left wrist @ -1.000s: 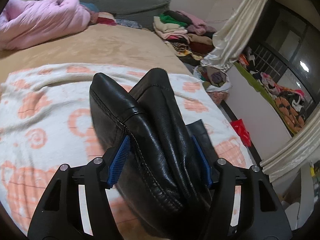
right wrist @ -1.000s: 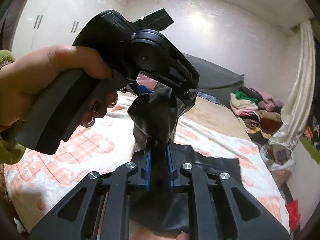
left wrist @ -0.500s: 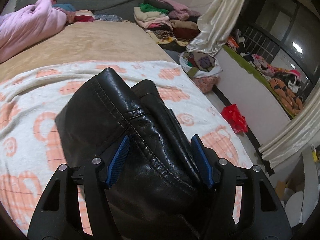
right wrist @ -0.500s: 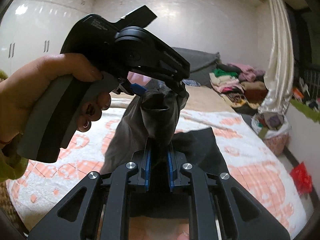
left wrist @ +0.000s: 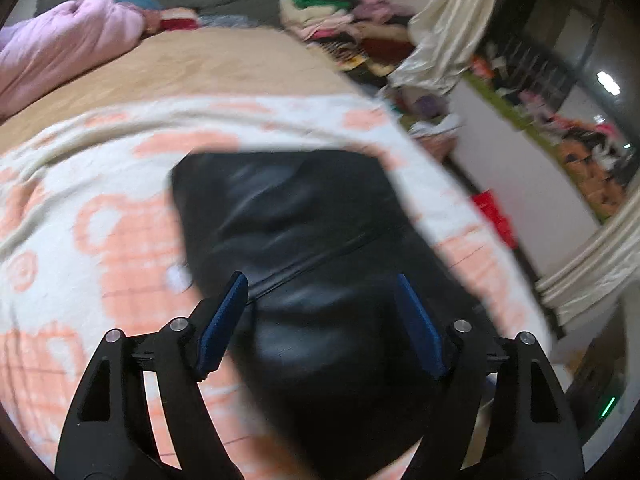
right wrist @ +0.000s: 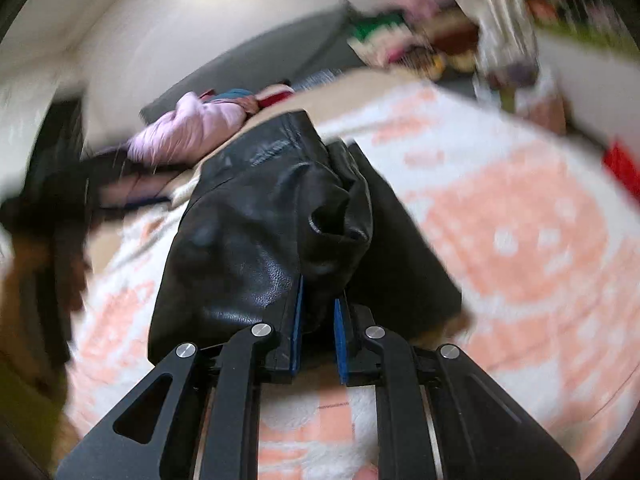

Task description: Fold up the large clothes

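A black leather garment (left wrist: 288, 208) lies spread on the white blanket with orange bears (left wrist: 100, 220). My left gripper (left wrist: 320, 292) hovers over it. Its jaws are opening, the blue pads (left wrist: 224, 316) stand clear of the leather, and the garment lies below and between them. In the right wrist view a bunched fold of the same garment (right wrist: 248, 232) rises from the blanket (right wrist: 520, 240), and my right gripper (right wrist: 319, 292) is shut on that fold. Both views are blurred by motion.
A pink quilt (left wrist: 60, 48) lies at the head of the bed on a tan cover (left wrist: 192, 68). Folded clothes (left wrist: 340, 20) are piled at the far right. A cream curtain (left wrist: 448, 28) and a red bag (left wrist: 492, 216) stand beyond the bed's right edge.
The leather bundle that my left gripper held upright now lies flat on the blanket, and the left jaws have widened off it. My right gripper rolled and sank, still holding its fold.
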{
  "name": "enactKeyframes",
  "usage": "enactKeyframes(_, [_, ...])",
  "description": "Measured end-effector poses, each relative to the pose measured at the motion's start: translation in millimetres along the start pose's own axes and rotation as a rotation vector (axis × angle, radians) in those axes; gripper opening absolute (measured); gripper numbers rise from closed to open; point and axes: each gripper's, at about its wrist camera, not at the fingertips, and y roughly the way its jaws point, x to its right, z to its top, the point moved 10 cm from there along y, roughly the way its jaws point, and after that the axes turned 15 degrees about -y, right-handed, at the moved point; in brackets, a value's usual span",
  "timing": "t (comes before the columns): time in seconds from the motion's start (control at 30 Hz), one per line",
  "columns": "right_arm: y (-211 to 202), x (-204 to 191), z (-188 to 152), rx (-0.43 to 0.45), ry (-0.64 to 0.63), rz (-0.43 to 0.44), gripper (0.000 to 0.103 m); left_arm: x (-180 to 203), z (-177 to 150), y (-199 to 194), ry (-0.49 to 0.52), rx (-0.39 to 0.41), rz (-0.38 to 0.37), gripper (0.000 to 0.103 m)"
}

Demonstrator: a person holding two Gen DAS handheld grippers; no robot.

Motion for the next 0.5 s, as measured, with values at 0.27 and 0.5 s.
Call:
enactKeyframes(0.27, [3,-13,26,-0.008,0.000,0.052,0.081,-38,-24,21,-0.046,-0.049,0.028,0.070])
enactKeyframes(0.5, [40,-6,71,-0.060,-0.040,0.066,0.032,-32,-24,19,-0.039,-0.049,0.032,0.070])
